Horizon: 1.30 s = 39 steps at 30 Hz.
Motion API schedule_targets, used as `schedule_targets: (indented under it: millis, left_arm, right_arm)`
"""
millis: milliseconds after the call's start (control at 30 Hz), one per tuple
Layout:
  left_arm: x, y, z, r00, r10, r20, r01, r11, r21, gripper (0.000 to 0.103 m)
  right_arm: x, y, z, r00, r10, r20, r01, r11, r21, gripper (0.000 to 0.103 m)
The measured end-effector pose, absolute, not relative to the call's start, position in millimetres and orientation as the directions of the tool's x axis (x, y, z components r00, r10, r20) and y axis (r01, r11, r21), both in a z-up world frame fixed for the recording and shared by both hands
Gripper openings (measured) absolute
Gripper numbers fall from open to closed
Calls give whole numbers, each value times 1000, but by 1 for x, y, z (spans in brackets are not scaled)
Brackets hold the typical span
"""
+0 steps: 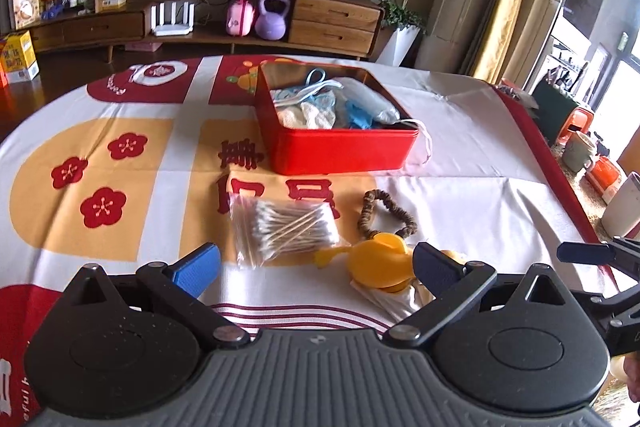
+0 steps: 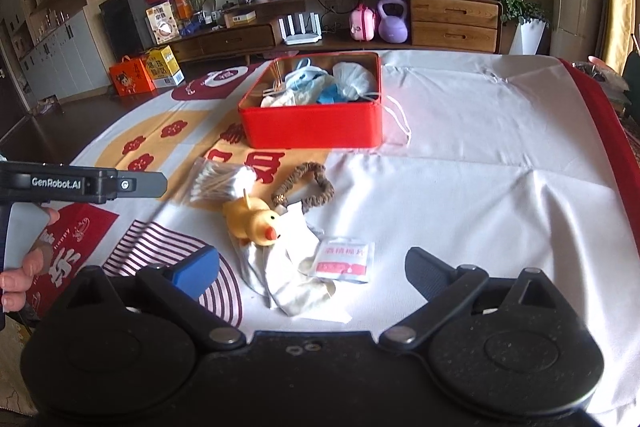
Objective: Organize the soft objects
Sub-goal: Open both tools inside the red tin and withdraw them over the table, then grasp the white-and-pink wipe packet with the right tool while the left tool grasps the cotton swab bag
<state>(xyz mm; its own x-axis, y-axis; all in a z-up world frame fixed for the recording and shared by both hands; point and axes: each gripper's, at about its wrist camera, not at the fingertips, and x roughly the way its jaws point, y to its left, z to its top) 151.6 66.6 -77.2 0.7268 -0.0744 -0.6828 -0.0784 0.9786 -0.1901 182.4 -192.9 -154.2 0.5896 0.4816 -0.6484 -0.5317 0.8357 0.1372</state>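
I judge we're between picks: both my tools are empty, the left gripper [image 1: 316,269] and right gripper [image 2: 312,273] with fingers spread apart, hovering near the loose pile. Next I'd close on the yellow rubber duck [image 2: 252,221] lying on the crumpled white cloth [image 2: 296,283], keeping clear of the brown fabric hair ring [image 2: 308,185], the clear bag of cotton swabs [image 1: 280,227] and the small white sachet [image 2: 346,261]. The square red tin [image 1: 340,151] beyond already holds white and blue soft items, a mask loop trailing over its side
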Motion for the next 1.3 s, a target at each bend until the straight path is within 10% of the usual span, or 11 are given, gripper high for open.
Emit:
schedule_targets:
  millis: [1300]
  left_arm:
    - [251, 63, -152, 630, 63, -774, -179, 982, -65, 103]
  right_arm:
    - [237, -174, -215, 542, 404, -737, -514, 853, 90, 52]
